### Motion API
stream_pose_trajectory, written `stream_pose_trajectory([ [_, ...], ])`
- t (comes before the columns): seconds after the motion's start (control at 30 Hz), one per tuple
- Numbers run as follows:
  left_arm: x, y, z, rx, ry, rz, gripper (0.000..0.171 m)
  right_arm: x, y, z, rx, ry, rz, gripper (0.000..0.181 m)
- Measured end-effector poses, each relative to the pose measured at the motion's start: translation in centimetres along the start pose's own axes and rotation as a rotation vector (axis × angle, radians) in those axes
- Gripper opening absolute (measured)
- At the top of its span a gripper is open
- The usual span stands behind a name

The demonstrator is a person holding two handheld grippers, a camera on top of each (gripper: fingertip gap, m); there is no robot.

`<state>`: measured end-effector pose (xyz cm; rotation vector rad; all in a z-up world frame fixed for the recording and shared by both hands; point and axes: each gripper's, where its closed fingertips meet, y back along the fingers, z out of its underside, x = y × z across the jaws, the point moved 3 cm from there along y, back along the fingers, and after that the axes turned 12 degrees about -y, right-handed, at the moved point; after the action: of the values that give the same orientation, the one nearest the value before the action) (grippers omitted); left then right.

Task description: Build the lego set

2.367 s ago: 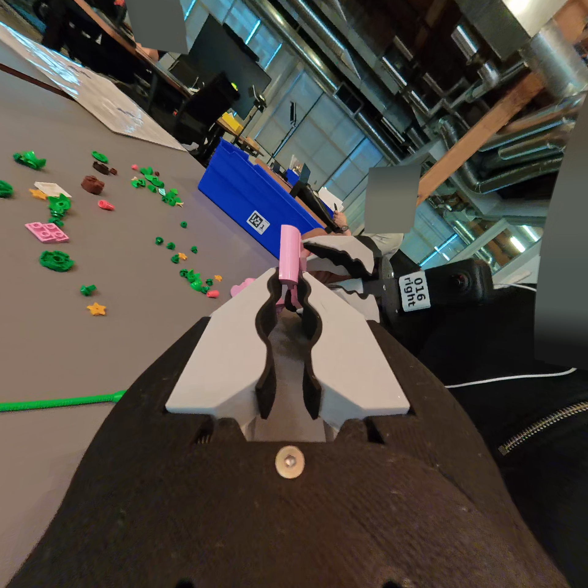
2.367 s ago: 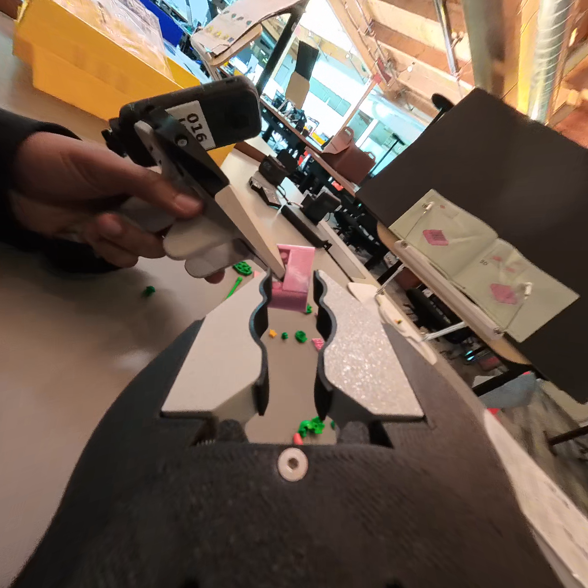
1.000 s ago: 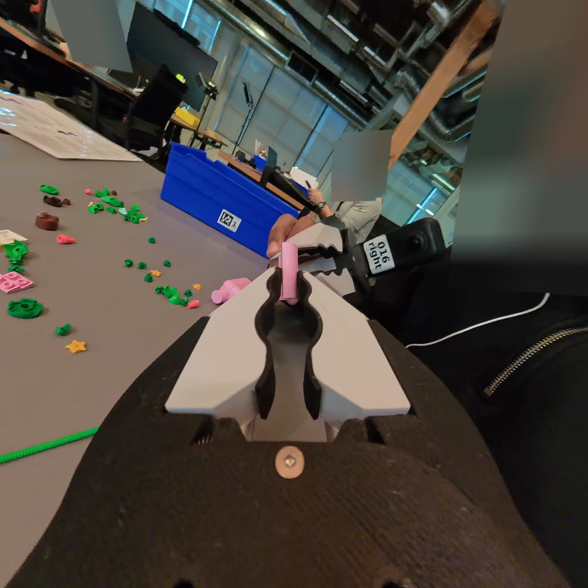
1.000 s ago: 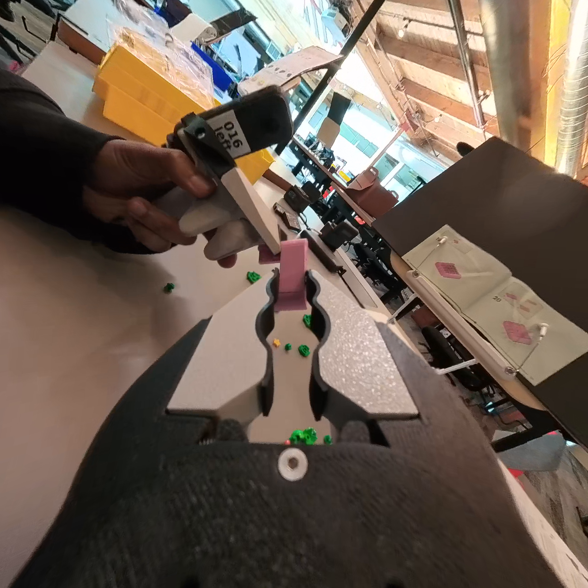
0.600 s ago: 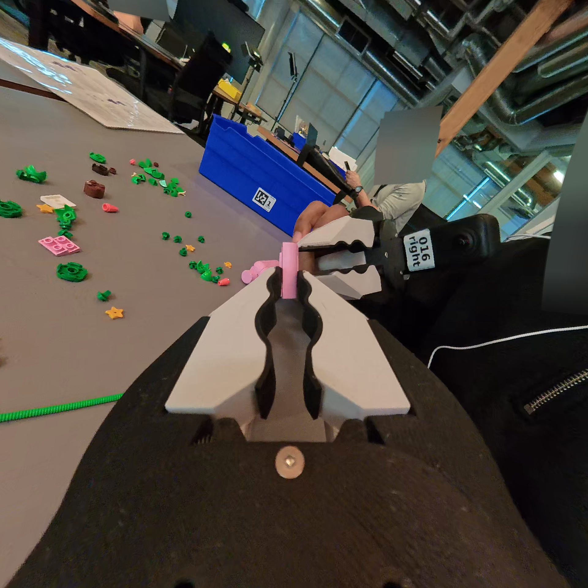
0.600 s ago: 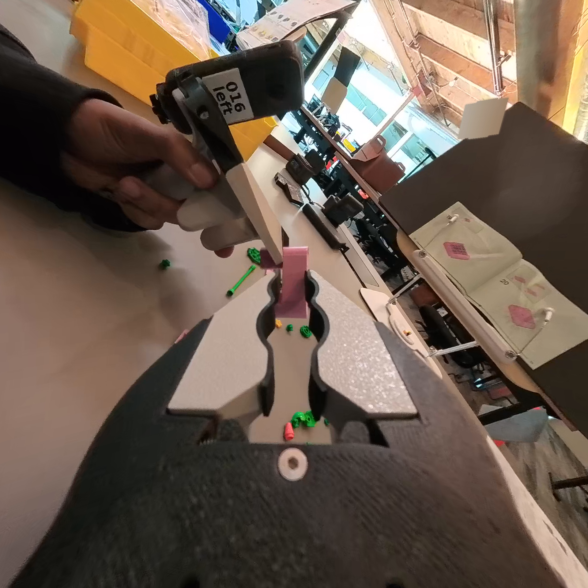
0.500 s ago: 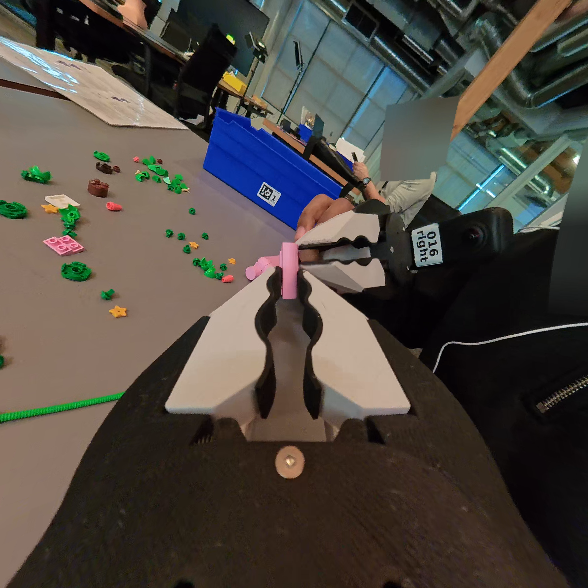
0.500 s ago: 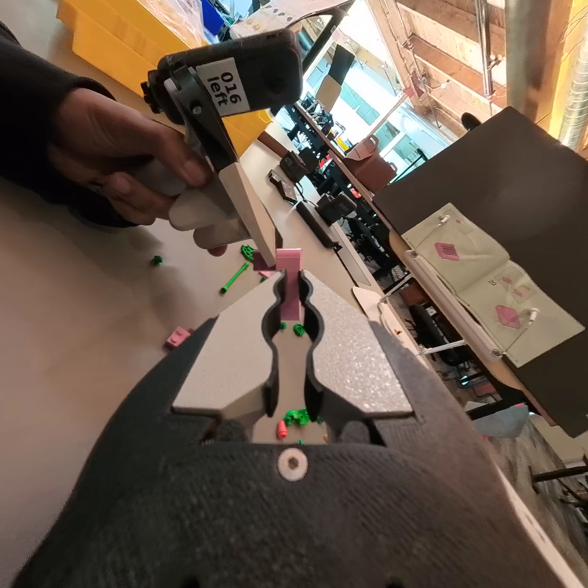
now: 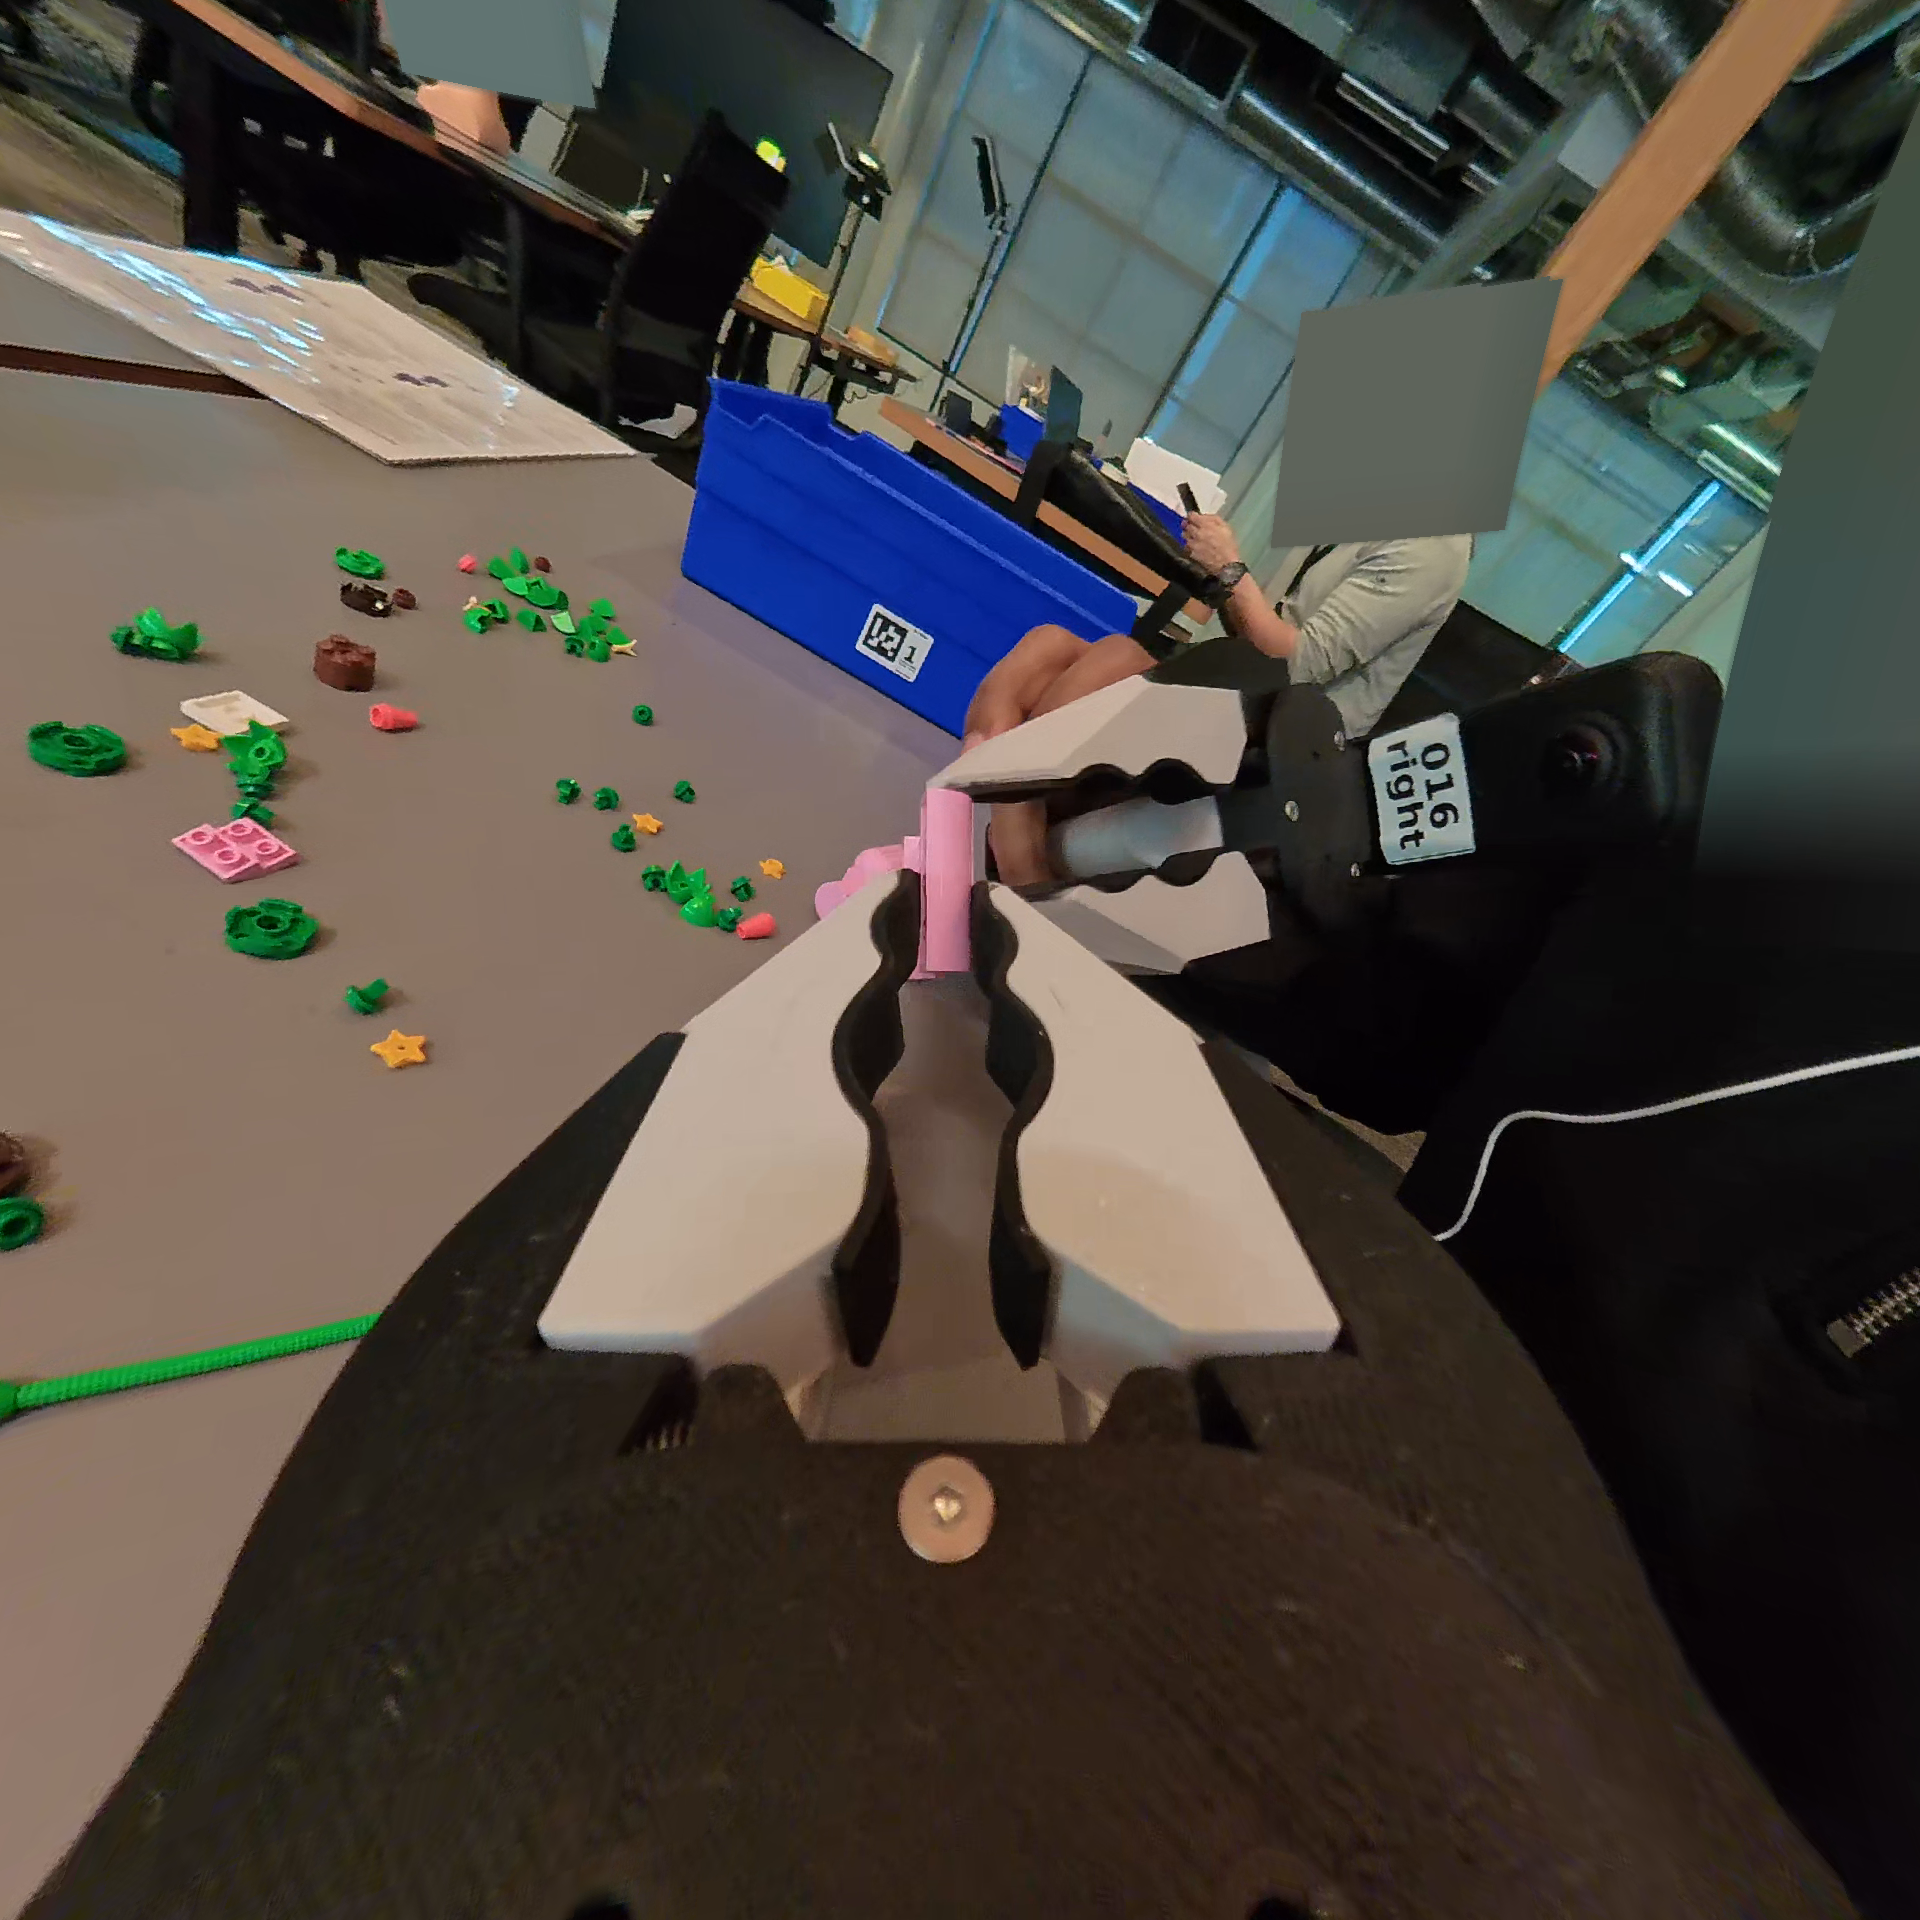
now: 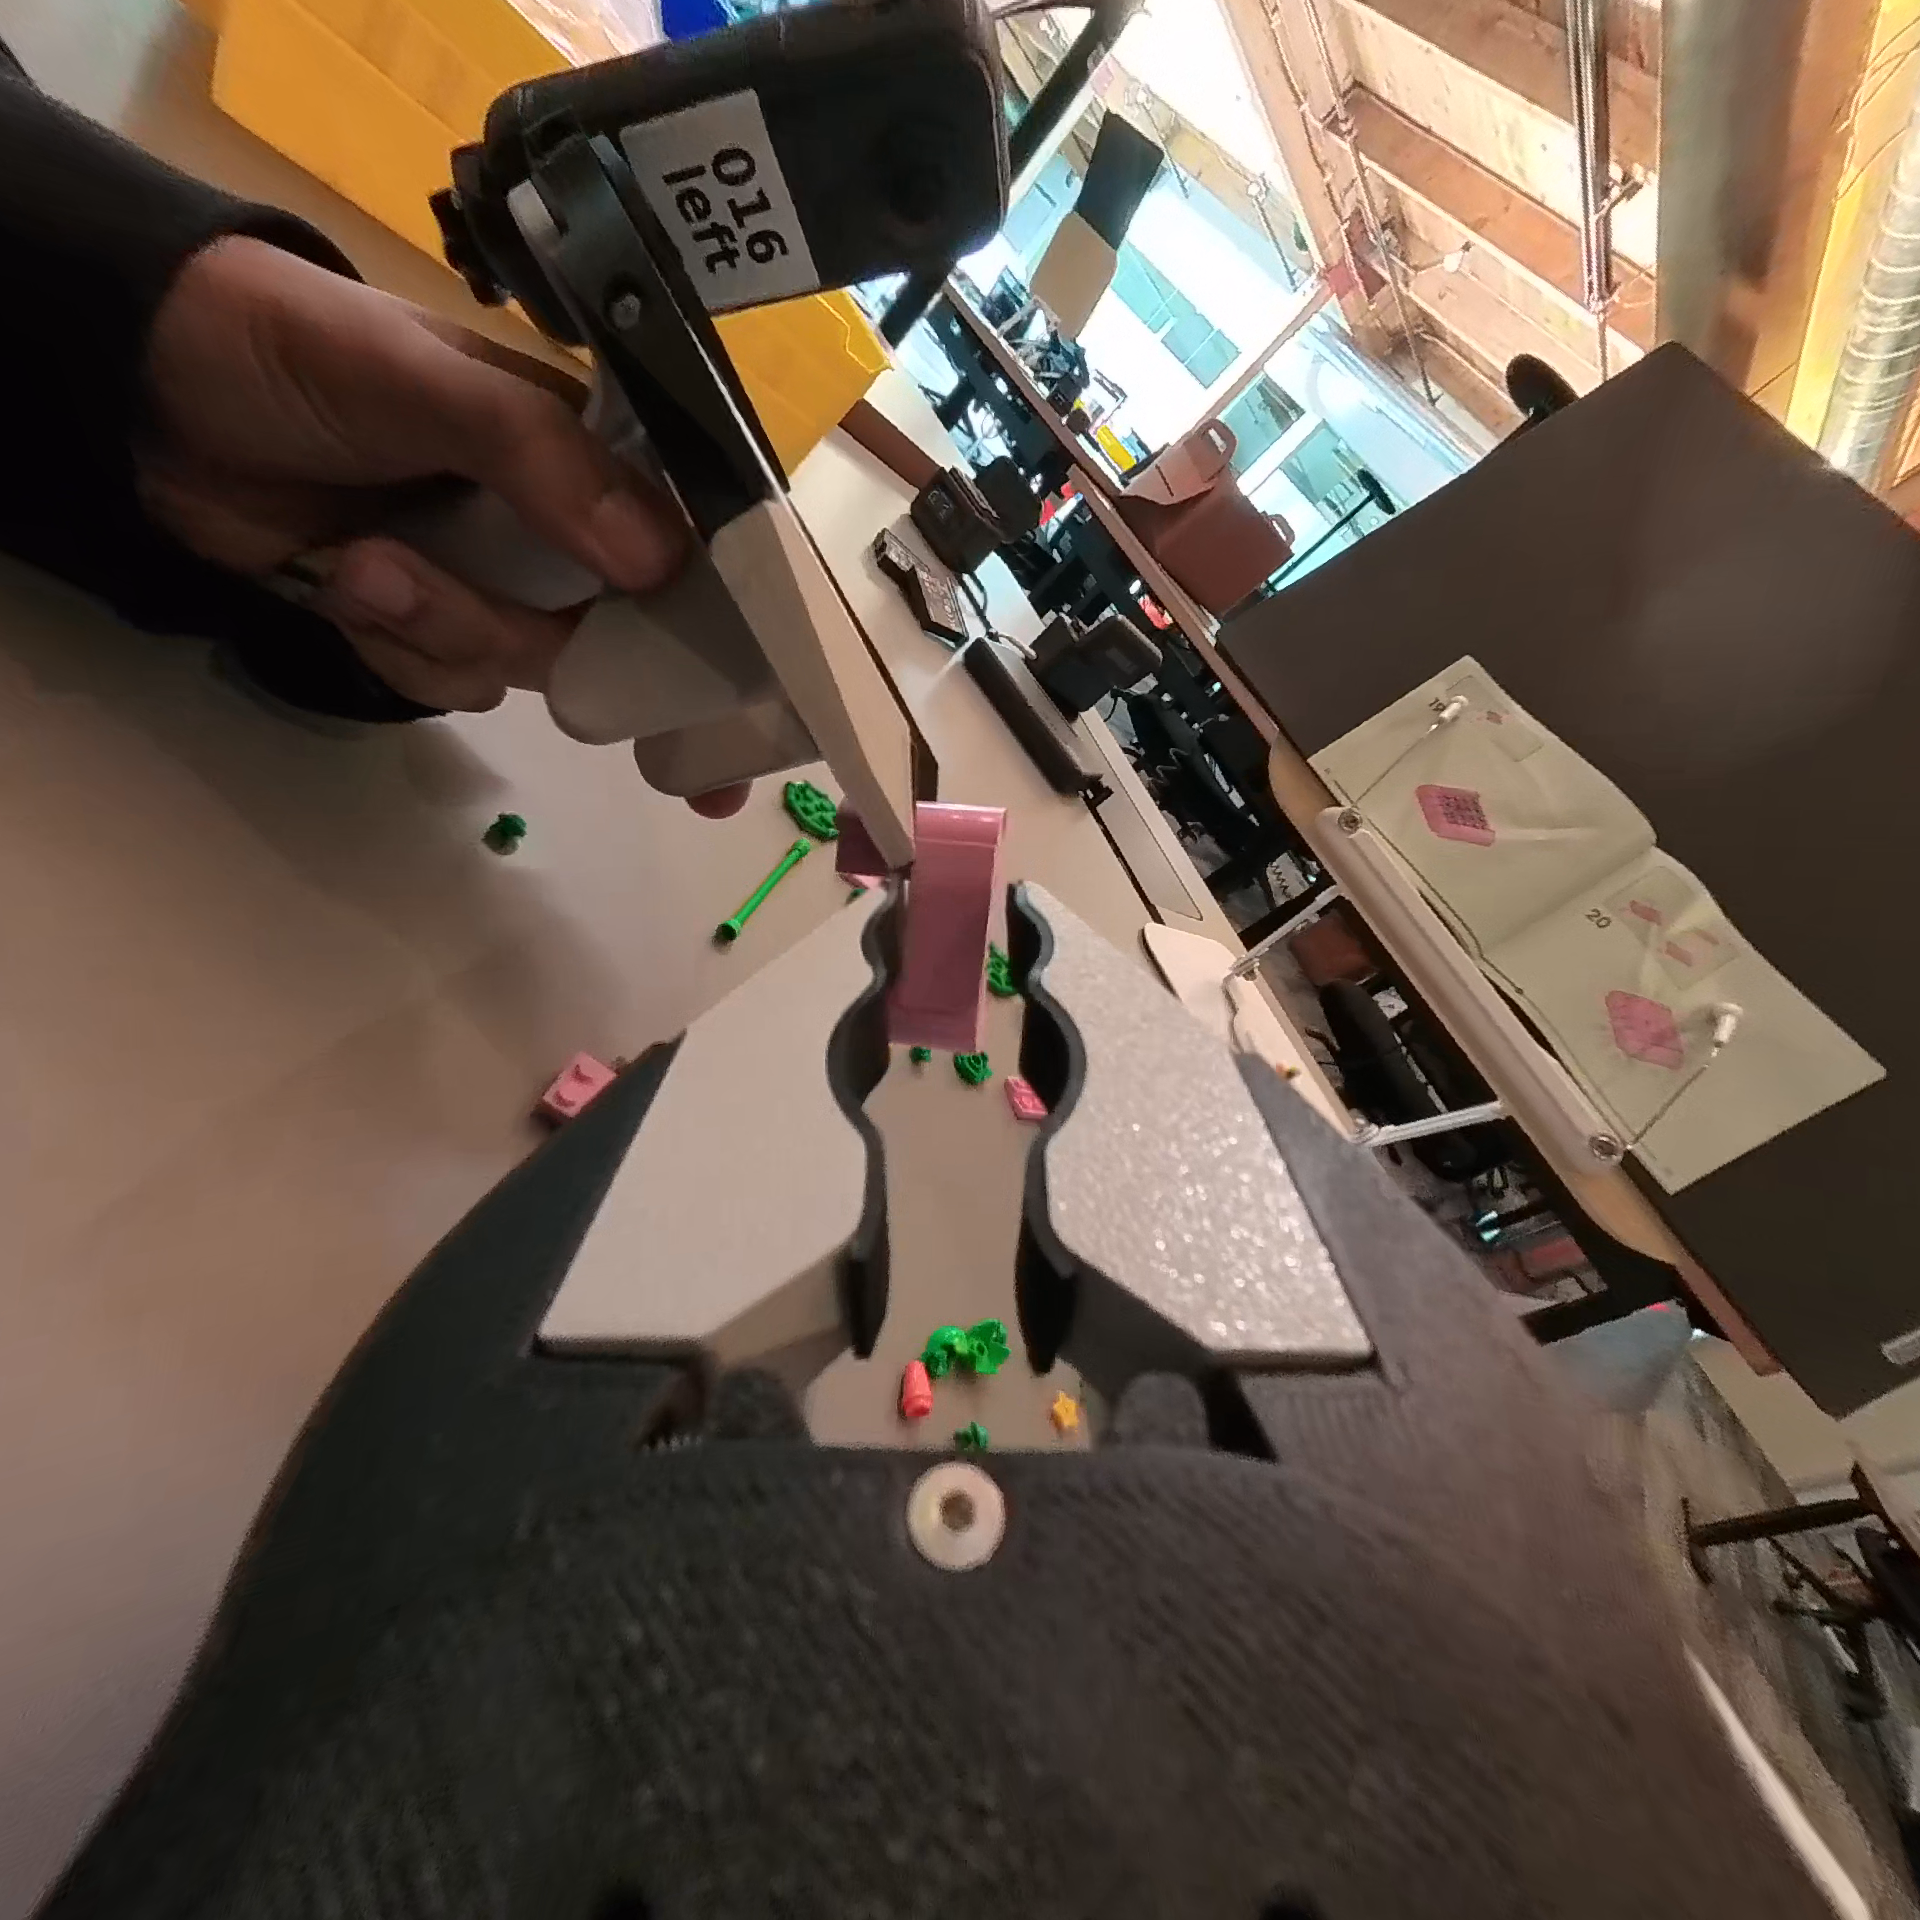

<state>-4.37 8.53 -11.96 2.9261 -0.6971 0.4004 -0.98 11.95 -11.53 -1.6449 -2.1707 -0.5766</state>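
Worktop: grey worktop, workshop behind.
Left gripper: fingers clenched on pink piece, its long axis upright.
Right gripper: fingers grasping 1 pink plate, edge-on.
Relation: both pieces meet at the tips, above the worktop; right gripper enters from the left gripper's right.
Loose: 1 pink plate piece, 2 yellow stars, many green bits.

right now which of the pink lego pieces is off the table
The flat pink plate, clamped upright in the left claw. The other pink plate lies flat on the table among green bits.
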Motion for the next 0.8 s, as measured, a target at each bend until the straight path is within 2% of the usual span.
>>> stream_pose_trajectory([
  [0.2,0.0,0.0,-0.1,0.015,0.031,-0.002,0.005,0.1,0.0,-0.2,-0.013,0.017,0.022,0.014],
  [0.37,-0.3,0.0,0.2,0.002,0.091,0.004,0.005,-0.1,-0.2,-0.1,-0.023,0.109,0.06,0.014],
  [0.57,-0.2,-0.1,0.1,0.006,0.127,0.031,0.005,0.1,0.2,-0.3,-0.016,0.012,-0.001,0.014],
  [0.7,0.1,-0.1,-0.2,0.051,0.237,0.126,0.004,0.2,0.6,-0.9,0.041,-0.064,-0.044,0.013],
  [0.8,0.7,-0.1,-0.5,0.065,0.261,0.199,0.005,0.4,1.1,-1.5,0.095,-0.174,-0.108,0.013],
])
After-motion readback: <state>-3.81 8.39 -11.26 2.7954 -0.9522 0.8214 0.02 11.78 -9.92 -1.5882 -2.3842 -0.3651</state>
